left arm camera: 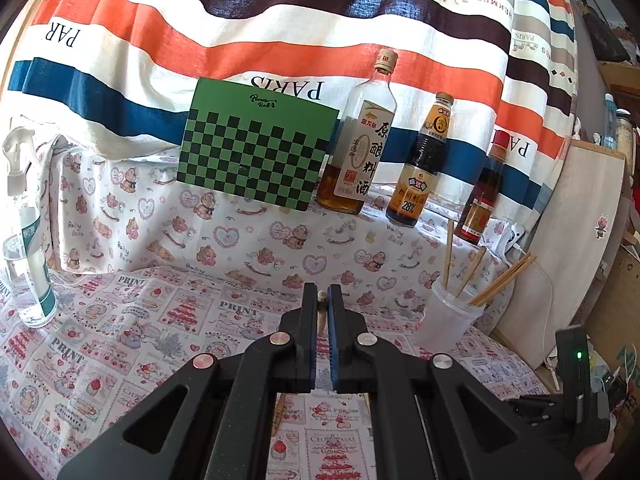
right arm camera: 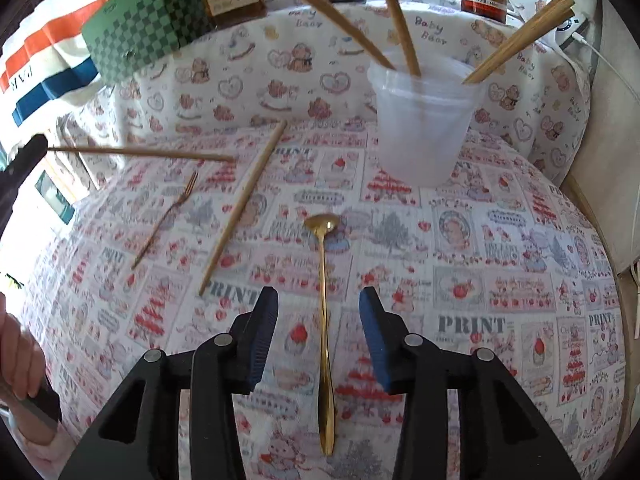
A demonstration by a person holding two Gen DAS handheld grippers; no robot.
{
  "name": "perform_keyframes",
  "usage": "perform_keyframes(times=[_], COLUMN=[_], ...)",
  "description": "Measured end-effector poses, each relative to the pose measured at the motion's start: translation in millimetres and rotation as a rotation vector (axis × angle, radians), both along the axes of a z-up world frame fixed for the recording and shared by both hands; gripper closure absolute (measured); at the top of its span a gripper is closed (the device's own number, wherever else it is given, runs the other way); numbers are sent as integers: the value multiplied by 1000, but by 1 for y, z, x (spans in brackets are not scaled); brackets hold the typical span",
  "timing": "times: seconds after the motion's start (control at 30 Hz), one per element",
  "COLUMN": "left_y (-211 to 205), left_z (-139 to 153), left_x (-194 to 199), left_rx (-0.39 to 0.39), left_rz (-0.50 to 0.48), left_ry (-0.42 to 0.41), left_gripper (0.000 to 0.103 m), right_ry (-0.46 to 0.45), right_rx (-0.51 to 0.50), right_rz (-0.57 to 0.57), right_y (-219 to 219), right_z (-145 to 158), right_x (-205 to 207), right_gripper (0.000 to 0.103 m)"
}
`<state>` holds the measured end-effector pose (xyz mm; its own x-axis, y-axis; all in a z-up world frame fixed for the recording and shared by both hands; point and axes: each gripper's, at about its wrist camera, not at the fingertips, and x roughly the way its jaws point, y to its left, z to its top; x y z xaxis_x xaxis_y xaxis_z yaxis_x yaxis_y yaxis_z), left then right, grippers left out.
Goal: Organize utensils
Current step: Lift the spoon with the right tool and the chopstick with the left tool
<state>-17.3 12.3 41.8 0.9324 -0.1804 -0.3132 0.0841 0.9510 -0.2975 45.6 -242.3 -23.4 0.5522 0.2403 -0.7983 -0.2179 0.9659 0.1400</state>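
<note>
My left gripper (left arm camera: 322,292) is shut on a wooden chopstick (left arm camera: 321,312); in the right wrist view that chopstick (right arm camera: 140,153) sticks out level from the left gripper (right arm camera: 24,164) above the table. My right gripper (right arm camera: 319,294) is open and points down at a gold spoon (right arm camera: 325,320), which lies on the cloth between its fingers without touching the pads. A loose chopstick (right arm camera: 244,204) and a small gold fork (right arm camera: 168,216) lie to the left of the spoon. A translucent plastic cup (right arm camera: 424,120) (left arm camera: 452,316) holds several chopsticks (right arm camera: 516,40).
Along the back stand a green chequered box (left arm camera: 256,148), three sauce bottles (left arm camera: 360,140) and a striped cloth. A spray bottle (left arm camera: 28,248) is at the far left. A white cable (right arm camera: 608,64) runs at the right edge. A person's hand (right arm camera: 16,360) shows lower left.
</note>
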Motion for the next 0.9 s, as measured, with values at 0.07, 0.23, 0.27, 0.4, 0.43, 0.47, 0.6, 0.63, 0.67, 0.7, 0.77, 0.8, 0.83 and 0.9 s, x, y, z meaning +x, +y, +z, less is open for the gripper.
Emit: perform_keyframes(times=[0.07, 0.23, 0.27, 0.4, 0.43, 0.47, 0.6, 0.63, 0.67, 0.7, 0.77, 0.8, 0.83, 0.9], left_y=[0, 4, 4, 6, 6, 5, 5, 5, 4, 4, 4, 4, 4, 5], left_z=[0, -2, -3, -9, -9, -9, -9, -9, -9, -9, -9, -8, -8, -7], left_x=[0, 3, 6, 12, 13, 12, 12, 12, 12, 12, 12, 12, 12, 11], left_rx=[0, -16, -22, -55, -48, -45, -41, -38, -36, -33, -30, -30, -28, -26], left_rz=[2, -2, -4, -19, -13, -11, -9, -8, -7, -6, -5, -4, -3, 5], left_ry=[-3, 4, 16, 46, 44, 42, 40, 41, 42, 44, 43, 41, 39, 35], left_gripper=[99, 99, 99, 99, 99, 99, 99, 99, 99, 99, 99, 99, 99, 99], right_ry=[12, 104, 128, 149, 139, 128, 92, 88, 94, 102, 98, 90, 90, 99], right_rx=[32, 53, 80, 167, 165, 160, 102, 104, 119, 139, 112, 80, 52, 20], right_rz=[-18, -81, -82, -84, -88, -86, -78, -74, -62, -51, -32, -22, -13, 0], right_y=[3, 5, 3, -2, -1, 0, 8, 9, 10, 10, 16, 19, 21, 22], right_z=[4, -14, -20, -28, -28, -28, -29, -29, -30, -30, -30, -29, -28, -27], right_x=[19, 65, 71, 81, 81, 81, 81, 82, 83, 82, 79, 77, 73, 63], right_gripper=[60, 78, 78, 78, 78, 78, 85, 87, 93, 98, 99, 99, 99, 99])
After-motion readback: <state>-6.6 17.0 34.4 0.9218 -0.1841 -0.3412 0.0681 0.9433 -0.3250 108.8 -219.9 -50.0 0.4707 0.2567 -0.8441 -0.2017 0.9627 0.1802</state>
